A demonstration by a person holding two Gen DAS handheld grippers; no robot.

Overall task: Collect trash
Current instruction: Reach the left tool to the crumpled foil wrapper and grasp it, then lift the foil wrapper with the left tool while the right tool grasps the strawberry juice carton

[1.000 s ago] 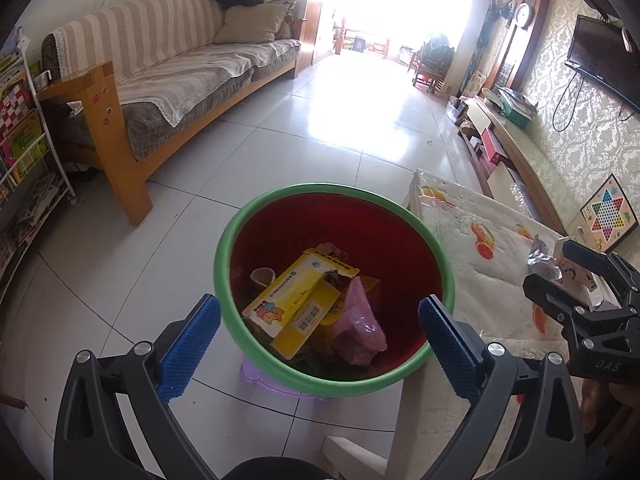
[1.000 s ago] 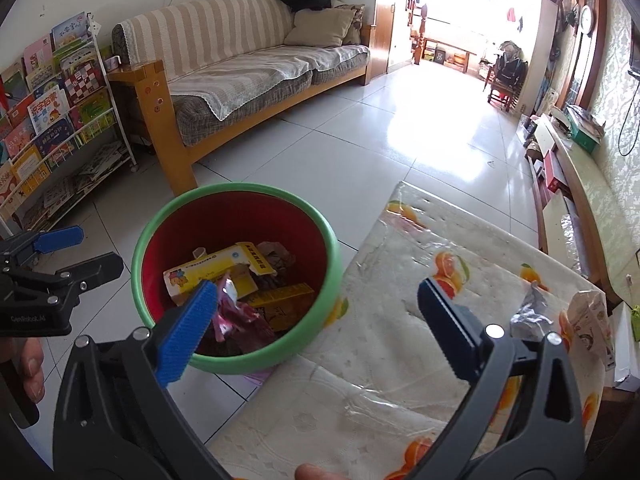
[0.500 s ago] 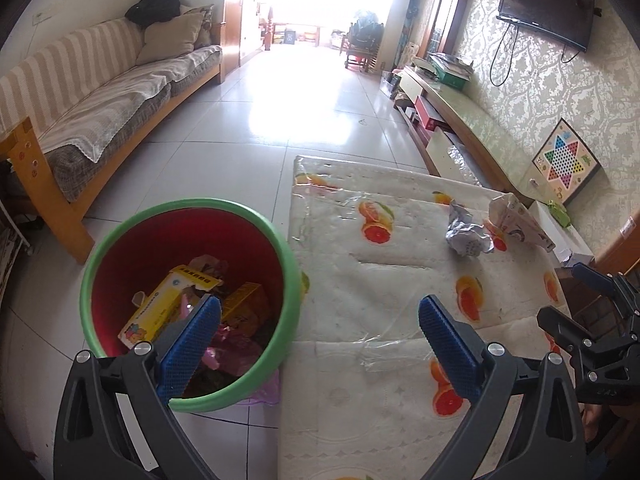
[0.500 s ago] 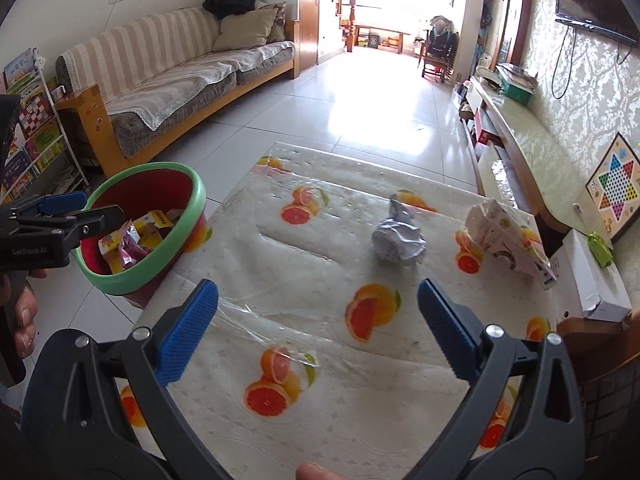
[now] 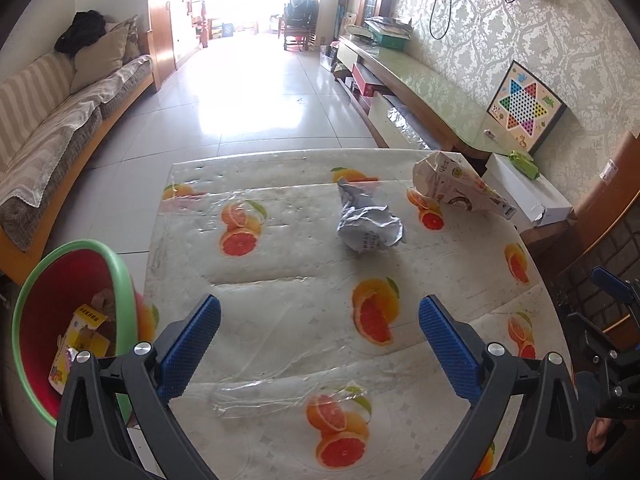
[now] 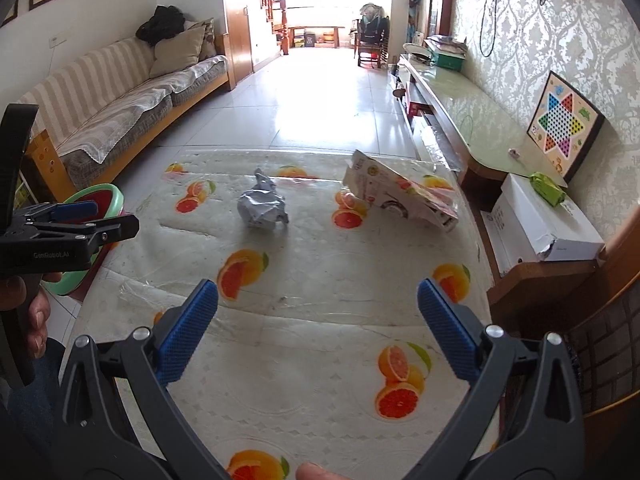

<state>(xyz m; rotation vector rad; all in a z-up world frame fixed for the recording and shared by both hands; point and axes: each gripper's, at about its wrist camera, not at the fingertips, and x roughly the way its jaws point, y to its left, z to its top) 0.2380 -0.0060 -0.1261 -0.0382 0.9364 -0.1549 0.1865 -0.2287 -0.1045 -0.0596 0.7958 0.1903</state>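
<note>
A crumpled grey paper ball point(image 5: 368, 224) point(image 6: 262, 210) lies on the fruit-print table point(image 5: 280, 264) point(image 6: 320, 272). A torn printed carton point(image 5: 460, 190) point(image 6: 404, 196) lies at the far right of it. A red bin with a green rim point(image 5: 60, 320) point(image 6: 100, 200) stands on the floor left of the table and holds boxes and wrappers. My left gripper point(image 5: 320, 344) is open and empty over the table's near part; it also shows at the left of the right wrist view point(image 6: 80, 220). My right gripper point(image 6: 318, 328) is open and empty.
A striped sofa point(image 5: 52, 132) point(image 6: 120, 100) runs along the left wall. A low TV bench point(image 5: 420, 92) with a game board point(image 5: 524, 112) lines the right wall. A white box point(image 6: 540, 220) sits beside the table's right edge. Tiled floor point(image 5: 260, 92) stretches beyond.
Both grippers have swung right, from over the bin to over the table. The paper ball and carton now lie ahead of them. Both stay open.
</note>
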